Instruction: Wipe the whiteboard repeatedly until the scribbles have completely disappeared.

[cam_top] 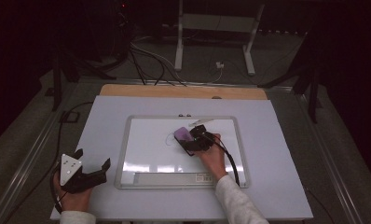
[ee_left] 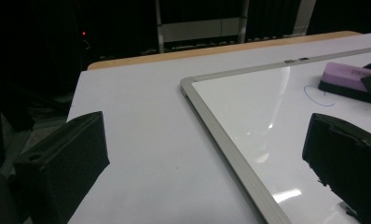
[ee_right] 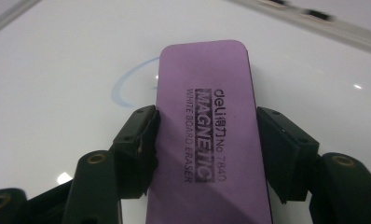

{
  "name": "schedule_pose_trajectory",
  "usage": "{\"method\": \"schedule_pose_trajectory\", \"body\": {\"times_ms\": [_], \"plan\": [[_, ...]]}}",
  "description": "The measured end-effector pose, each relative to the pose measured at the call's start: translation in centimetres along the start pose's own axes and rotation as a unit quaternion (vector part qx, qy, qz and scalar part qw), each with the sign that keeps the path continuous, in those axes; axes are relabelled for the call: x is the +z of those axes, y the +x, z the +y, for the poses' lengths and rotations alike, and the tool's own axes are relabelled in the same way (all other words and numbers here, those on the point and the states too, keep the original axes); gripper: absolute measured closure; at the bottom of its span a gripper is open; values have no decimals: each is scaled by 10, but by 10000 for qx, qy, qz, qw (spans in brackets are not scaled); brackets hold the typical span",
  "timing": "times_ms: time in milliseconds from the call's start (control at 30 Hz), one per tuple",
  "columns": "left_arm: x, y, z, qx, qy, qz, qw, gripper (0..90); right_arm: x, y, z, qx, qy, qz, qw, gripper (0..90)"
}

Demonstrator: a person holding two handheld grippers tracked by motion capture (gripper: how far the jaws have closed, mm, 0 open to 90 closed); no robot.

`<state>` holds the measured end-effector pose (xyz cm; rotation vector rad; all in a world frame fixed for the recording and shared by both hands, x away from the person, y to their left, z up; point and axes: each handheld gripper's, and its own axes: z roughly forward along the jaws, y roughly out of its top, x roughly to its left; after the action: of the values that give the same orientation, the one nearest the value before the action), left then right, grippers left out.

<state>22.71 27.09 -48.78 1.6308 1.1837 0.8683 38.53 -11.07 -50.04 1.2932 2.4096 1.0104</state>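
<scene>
On whiteboard [cam_top: 141,140] | right hand-held gripper [ee_right: 207,140] clamped on eraser [ee_right: 207,116] | left hand-held gripper [cam_top: 92,170] apart, idle | advise flat, firm pass over blue mark [ee_right: 127,84]

1. The left gripper [cam_top: 91,169] is black and angular, with two thick, blocky fingers [ee_left: 65,161] of matte black, blunt at the tips.
2. A grey three-cornered plate [cam_top: 68,169] sits on top of it, with small dark holes in its face.
3. A thin black cable [cam_top: 58,135] trails from it.
4. The right gripper [ee_right: 206,140] is also black; its fingers [ee_right: 136,149] end in flat rectangular pads with small screws at the corners.
5. Round brass-coloured fittings [ee_right: 96,158] show in the black links behind those pads.
6. A black cable [cam_top: 230,158] runs back from the right gripper.
7. The person wears pale, whitish long sleeves [cam_top: 237,203] on both arms.
</scene>
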Motion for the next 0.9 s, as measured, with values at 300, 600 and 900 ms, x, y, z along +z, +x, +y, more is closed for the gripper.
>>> {"method": "schedule_pose_trajectory", "body": {"times_ms": [300,600,900], "plan": [[1,-1,0,38,25,-13,10000,9,-2,9,-3,-58,71,135,9999,411],[1,-1,0,18,19,6,10000,9,-4,16,-5,-303,123,299,9990,411],[2,-1,0,33,41,-8,10000,9,-4,-2,-4,173,-28,-141,9997,411]]}}
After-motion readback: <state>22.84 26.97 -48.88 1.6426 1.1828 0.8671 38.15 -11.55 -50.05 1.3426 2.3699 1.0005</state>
